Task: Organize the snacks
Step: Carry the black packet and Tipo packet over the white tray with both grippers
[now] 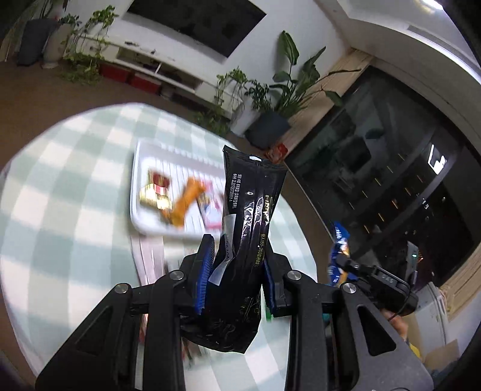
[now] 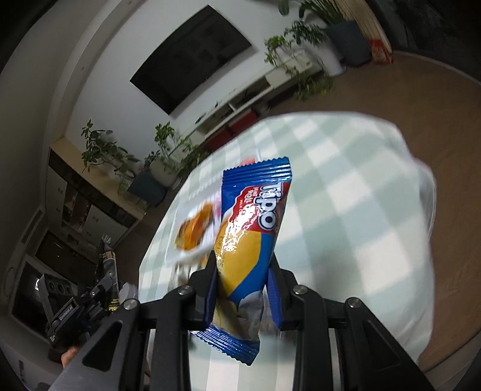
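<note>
Holding a long shiny black snack packet with gold writing (image 1: 249, 228), the left gripper (image 1: 237, 264) had its blue-padded jaws pressed tight on the packet's middle, so the packet stood nearly upright above the table. The right gripper (image 2: 245, 285) was squeezed shut the same way on a blue, red and yellow Tipo snack wrapper (image 2: 255, 222), which pointed up and away from it.

Both packets hung in the air over a round table with a pale green and white checked cloth (image 1: 60, 192). Farther out on the cloth lay a flat white plastic tray (image 1: 141, 168). Inside the tray sat some small red and gold packets (image 1: 156, 192) on the left, an orange packet (image 1: 186, 201) beside them, and a pink and white packet (image 1: 212, 207) to the right, partly hidden by the black packet. They all looked blurry.

Far behind the table were leafy green plants in pots (image 1: 285, 87), a low white shelf (image 1: 168, 72) and a big dark screen on the wall (image 1: 198, 21).
</note>
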{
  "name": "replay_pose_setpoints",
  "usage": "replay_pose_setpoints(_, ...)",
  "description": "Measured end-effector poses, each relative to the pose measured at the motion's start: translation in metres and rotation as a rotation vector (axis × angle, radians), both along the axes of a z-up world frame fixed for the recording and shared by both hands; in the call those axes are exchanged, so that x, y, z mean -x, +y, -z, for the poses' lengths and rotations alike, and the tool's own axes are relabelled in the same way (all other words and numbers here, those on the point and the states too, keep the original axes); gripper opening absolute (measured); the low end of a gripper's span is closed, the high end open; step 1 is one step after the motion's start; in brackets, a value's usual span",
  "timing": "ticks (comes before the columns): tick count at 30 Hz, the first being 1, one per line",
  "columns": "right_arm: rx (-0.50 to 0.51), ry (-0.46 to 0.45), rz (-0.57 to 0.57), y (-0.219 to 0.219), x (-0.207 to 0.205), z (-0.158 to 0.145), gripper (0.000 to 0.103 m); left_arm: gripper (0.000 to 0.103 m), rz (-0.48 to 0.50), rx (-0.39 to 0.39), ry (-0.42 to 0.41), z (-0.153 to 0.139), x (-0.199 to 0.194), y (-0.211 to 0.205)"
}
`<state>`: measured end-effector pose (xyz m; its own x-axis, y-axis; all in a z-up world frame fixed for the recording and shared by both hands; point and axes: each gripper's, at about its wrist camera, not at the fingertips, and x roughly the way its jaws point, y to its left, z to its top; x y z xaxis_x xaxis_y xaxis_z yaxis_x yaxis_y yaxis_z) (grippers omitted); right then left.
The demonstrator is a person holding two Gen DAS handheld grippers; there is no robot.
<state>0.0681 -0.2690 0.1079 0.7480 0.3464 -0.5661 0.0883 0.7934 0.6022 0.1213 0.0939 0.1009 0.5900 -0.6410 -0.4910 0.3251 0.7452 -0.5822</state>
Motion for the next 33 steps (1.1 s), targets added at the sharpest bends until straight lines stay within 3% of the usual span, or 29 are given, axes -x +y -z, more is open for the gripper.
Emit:
replay_pose_setpoints(6, 0.126, -0.082, -0.05, 0.009, -0.056, -0.056, 0.031, 0.027, -0.028, -0.016, -0.025, -0.02, -0.074, -0.004)
replay_pose_setpoints(12, 0.228, -0.129, -0.153, 0.042, -0.124, -0.086, 0.031, 0.027, -0.04, -0.06, -0.001, -0.012, -0.137, -0.016)
replay_pose_setpoints(16, 0.258, -0.056, -0.251, 0.072, -0.169, -0.066, 0.031, 0.027, -0.036, -0.098, 0.033, 0.011, -0.167, -0.028)
replay_pose_setpoints(22, 0.324, 0.074, -0.365, 0.119, -0.215, -0.007, 0.031, 0.027, -0.03, -0.16, 0.084, 0.053, -0.193, -0.041)
replay_pose_setpoints(28, 0.377, 0.144, -0.373, 0.133, -0.235, 0.031, 0.031, 0.027, -0.031, -0.191, 0.121, 0.089, -0.209, -0.045)
replay_pose_setpoints(33, 0.424, 0.175, -0.376, 0.138, -0.239, 0.045, 0.031, 0.027, -0.012, -0.24, 0.131, 0.108, -0.217, -0.058)
